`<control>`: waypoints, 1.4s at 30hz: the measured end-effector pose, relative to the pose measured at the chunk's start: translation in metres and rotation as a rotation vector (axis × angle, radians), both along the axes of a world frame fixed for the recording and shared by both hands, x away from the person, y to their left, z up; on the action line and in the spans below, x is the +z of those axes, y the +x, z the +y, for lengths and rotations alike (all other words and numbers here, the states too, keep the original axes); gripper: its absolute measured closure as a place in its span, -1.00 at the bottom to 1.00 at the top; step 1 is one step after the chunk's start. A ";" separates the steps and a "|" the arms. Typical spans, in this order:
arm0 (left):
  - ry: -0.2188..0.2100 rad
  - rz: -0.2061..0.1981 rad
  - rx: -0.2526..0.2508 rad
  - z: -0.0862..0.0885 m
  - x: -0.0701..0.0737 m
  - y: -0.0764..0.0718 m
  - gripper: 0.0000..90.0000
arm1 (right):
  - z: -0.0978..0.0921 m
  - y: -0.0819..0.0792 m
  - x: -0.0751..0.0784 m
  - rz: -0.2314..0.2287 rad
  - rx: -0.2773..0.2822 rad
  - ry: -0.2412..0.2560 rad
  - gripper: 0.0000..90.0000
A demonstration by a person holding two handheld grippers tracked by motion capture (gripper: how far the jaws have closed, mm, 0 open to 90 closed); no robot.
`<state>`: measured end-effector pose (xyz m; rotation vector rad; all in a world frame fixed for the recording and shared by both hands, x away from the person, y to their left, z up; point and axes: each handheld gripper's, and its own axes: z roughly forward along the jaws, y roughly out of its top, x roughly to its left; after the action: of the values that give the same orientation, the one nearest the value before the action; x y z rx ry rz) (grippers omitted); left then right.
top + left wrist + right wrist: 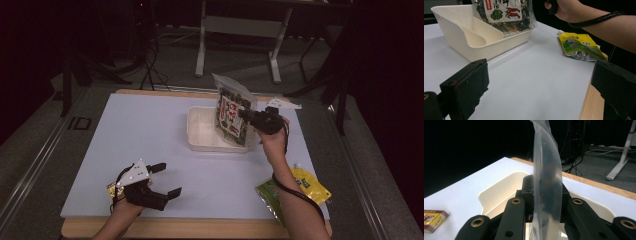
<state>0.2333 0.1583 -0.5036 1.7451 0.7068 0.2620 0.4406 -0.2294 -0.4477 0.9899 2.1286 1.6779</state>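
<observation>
A clear snack bag (231, 114) with dark contents and a red-and-white label hangs upright over the white plastic tray (198, 135). My right gripper (248, 116) is shut on its right edge. In the right gripper view the bag's clear edge (547, 177) rises between the closed jaws of the right gripper (546, 197), above the tray (496, 192). My left gripper (167, 179) rests open near the table's front left, holding nothing. In the left gripper view the left gripper (541, 82) has its jaws wide apart, facing the divided tray (456, 37) and the bag (504, 12).
A yellow-green pouch (297, 189) lies at the front right by the person's forearm, also seen as the pouch (579, 45). A small red-and-yellow box (111, 189) sits beside the left hand; the box (434, 218) lies flat on the white mat. The wooden table edge (200, 227) runs along the front.
</observation>
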 end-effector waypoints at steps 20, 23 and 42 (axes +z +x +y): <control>-0.013 0.010 0.001 0.001 -0.001 0.000 -0.96 | -0.008 0.000 -0.006 -0.007 -0.011 0.019 0.69; -0.014 0.010 0.001 0.002 0.000 0.000 -0.95 | -0.009 0.000 -0.007 -0.016 -0.015 0.008 0.67; -0.015 0.011 -0.005 0.002 0.000 -0.001 -0.95 | -0.010 0.011 -0.020 0.037 -0.045 0.021 0.66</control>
<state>0.2324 0.1598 -0.5041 1.7348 0.7106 0.2430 0.4512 -0.2393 -0.4673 1.0746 2.0991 1.6765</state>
